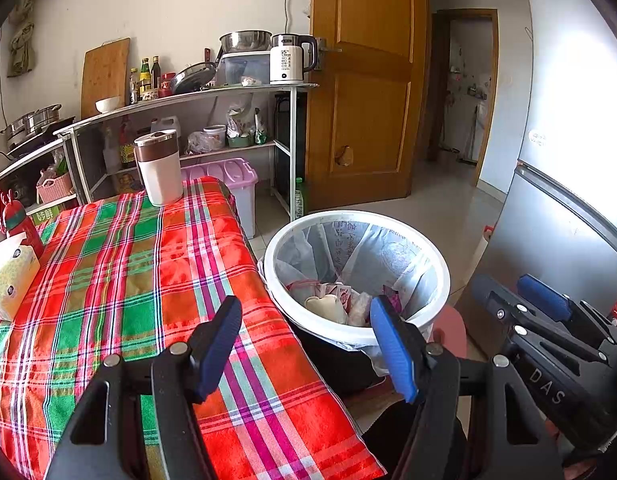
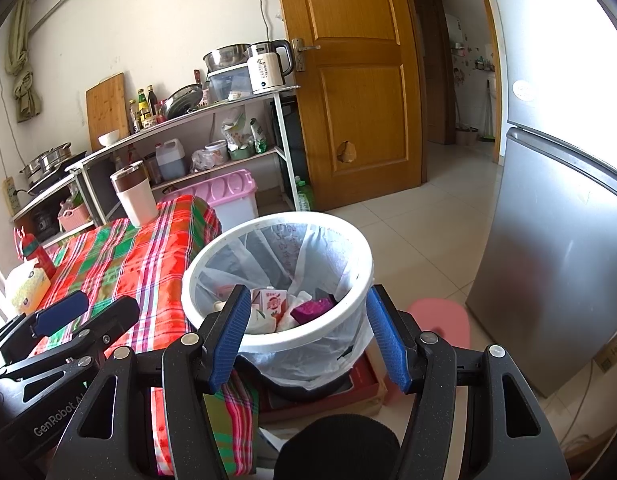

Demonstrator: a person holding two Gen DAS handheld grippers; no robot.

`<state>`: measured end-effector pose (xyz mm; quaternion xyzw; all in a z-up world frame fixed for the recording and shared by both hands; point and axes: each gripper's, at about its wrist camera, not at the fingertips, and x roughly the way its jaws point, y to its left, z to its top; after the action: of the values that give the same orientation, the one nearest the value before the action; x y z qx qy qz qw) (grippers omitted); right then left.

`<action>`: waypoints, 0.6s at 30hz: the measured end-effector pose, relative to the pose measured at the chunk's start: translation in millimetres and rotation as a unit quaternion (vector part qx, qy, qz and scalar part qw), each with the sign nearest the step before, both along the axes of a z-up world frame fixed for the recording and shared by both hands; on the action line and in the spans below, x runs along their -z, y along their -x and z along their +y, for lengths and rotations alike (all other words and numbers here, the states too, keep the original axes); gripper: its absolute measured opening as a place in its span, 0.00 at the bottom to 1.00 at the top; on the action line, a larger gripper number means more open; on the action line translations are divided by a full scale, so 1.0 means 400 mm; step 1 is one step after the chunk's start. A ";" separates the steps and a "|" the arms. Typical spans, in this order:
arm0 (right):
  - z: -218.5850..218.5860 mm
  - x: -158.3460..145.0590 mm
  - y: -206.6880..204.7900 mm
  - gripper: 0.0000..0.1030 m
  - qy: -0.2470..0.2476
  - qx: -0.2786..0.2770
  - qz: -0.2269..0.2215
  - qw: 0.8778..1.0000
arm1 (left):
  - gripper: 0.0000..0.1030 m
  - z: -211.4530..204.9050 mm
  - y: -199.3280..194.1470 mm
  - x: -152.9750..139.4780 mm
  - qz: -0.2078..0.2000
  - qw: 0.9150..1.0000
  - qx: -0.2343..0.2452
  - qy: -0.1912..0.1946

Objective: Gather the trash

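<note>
Both claws empty, jaws spread, nothing between the pads. Left claw (image 1: 306, 344) hangs over the desk's (image 1: 108, 272) near corner, its right pad in line with the bin (image 1: 442, 268) rim; right claw (image 2: 308, 338) sits just short of the bin (image 2: 196, 280), which fills the gap between its jaws and lies a little below and ahead. Trash (image 2: 276, 306) already in the liner: a small carton, a purple wrapper, crumpled pale bits, all well down inside, ahead of and below the right claw. No loose trash visible on the plaid cloth; what is left there is a cup (image 1: 158, 168) at the far end, far ahead of the left claw, and a tissue pack (image 1: 8, 276) and red bottle (image 1: 22, 226) off to its left, none of which reads as rubbish. Judgement: collecting looks largely done, or the next piece lies out of view. Risks from here: the bin stands on a stack of flat boxes right beside the desk edge, so a push from either claw on the rim could tip it or slide it off its perch. The liner (image 2: 320, 344) hangs loose over the rim near the right claw; a pad catching it could drag it into the bin. A sweep toward the left could knock the bottle. The claws are also near each other and could clash.
</note>
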<state>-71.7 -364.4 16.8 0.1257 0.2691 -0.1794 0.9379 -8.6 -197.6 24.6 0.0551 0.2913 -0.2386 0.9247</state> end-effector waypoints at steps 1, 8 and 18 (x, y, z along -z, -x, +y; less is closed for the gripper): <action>0.000 0.000 0.000 0.59 0.000 -0.001 0.000 1.000 | 0.67 0.001 0.001 0.000 0.000 1.000 0.000 0.000; 0.001 0.002 -0.001 0.59 0.001 0.000 0.000 1.000 | 0.67 0.002 0.001 -0.001 0.000 1.000 0.000 0.000; 0.000 0.003 0.001 0.59 0.000 -0.001 0.000 1.000 | 0.67 0.001 0.002 0.000 0.001 1.000 0.001 0.000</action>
<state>-72.1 -364.2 15.8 0.1256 0.2692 -0.1785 0.9380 -9.5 -197.1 24.5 0.0553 0.2920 -0.2395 0.9243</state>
